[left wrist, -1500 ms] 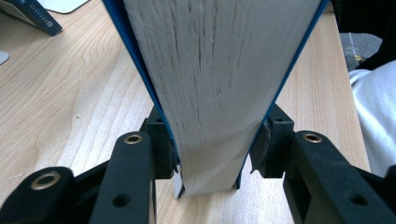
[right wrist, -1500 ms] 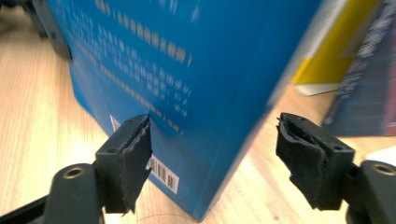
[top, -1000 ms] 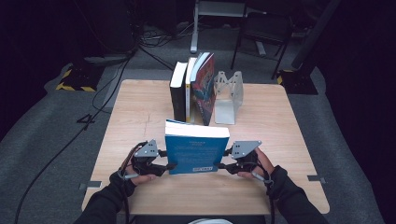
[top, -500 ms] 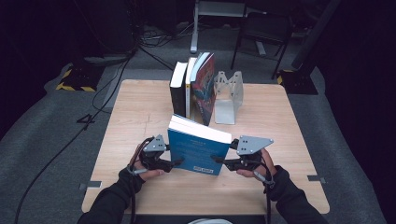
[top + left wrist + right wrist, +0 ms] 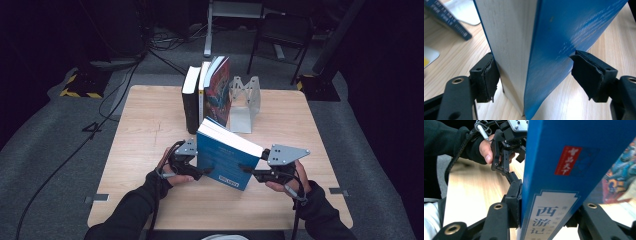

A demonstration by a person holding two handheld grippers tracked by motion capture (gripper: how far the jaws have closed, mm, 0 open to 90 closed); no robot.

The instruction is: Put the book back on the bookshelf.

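At the left of the high view the left gripper (image 5: 200,171) sits low over the wooden table (image 5: 145,125), held in the person's left hand (image 5: 167,172); its jaws stand either side of the left edge of the blue book (image 5: 225,157); in the left gripper view one pad (image 5: 489,76) lies against the page block while the other pad (image 5: 584,71) meets the blue cover (image 5: 564,37) at its tip, so the jaws are fairly wide apart and closed on the book's thickness; the blue book stands near the front middle of the table, tilted so that its top leans to the left and its pale page edge faces up; it is held between the two grippers, and whether its lower corner touches the table I cannot tell; behind it, well apart, three books (image 5: 206,95) stand upright in a row against a pale metal bookend (image 5: 245,102); to the right, the right gripper (image 5: 245,169) grips the book's spine end, held in the right hand (image 5: 285,182); in the right gripper view its jaws press on both covers just beside the spine label (image 5: 549,217), open only as wide as the book is thick.
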